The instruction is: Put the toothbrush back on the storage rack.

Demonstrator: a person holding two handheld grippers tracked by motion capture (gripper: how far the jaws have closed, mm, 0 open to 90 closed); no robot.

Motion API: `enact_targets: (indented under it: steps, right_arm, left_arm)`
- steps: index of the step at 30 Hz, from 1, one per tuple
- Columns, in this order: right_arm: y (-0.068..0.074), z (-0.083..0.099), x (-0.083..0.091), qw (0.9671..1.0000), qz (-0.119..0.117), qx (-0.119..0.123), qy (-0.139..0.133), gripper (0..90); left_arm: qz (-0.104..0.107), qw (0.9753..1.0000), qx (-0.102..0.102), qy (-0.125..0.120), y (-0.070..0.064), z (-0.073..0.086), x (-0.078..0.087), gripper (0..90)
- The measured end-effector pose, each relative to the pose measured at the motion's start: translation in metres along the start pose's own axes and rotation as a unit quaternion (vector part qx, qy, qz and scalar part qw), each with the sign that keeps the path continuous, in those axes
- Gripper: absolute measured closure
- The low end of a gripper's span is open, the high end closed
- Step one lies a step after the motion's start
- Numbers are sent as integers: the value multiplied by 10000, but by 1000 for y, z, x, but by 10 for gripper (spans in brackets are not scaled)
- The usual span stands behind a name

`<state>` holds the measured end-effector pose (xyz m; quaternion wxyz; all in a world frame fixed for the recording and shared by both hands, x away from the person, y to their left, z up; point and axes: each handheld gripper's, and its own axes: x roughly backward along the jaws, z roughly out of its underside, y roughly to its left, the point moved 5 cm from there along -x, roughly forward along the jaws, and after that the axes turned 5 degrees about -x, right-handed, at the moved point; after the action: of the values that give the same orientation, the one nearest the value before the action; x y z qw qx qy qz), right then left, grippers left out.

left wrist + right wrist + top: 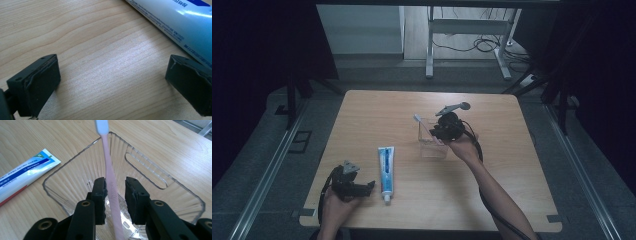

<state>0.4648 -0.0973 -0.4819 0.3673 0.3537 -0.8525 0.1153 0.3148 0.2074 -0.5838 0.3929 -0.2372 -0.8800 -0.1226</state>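
Pink toothbrush [111, 187] stands in the clear cup [155, 173] mid-desk, between the right gripper's [114, 195] slightly parted jaws, perhaps touching one. Left gripper [112, 75] gapes beside the toothpaste [175, 22] near the front edge.

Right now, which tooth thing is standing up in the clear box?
The pink toothbrush stands in the clear box, between the right tool's jaws. The toothpaste tube lies flat on the table.

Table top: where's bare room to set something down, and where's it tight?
Free: the far left of the table, beyond the toothpaste tube; the right side past the clear container; the near edge between the forearms. Crowded: the middle, where the right gripper straddles the pink toothbrush, and around the left gripper beside the tube.
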Motion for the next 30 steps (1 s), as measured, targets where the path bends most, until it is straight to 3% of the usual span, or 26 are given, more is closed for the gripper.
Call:
enact_targets:
  steps: [30]
  right_arm:
    - [4, 1, 39, 9997, -219, 81, -35, 263]
  left_arm:
    - [-1, 10000, 1, 0, 0, 0, 0, 0]
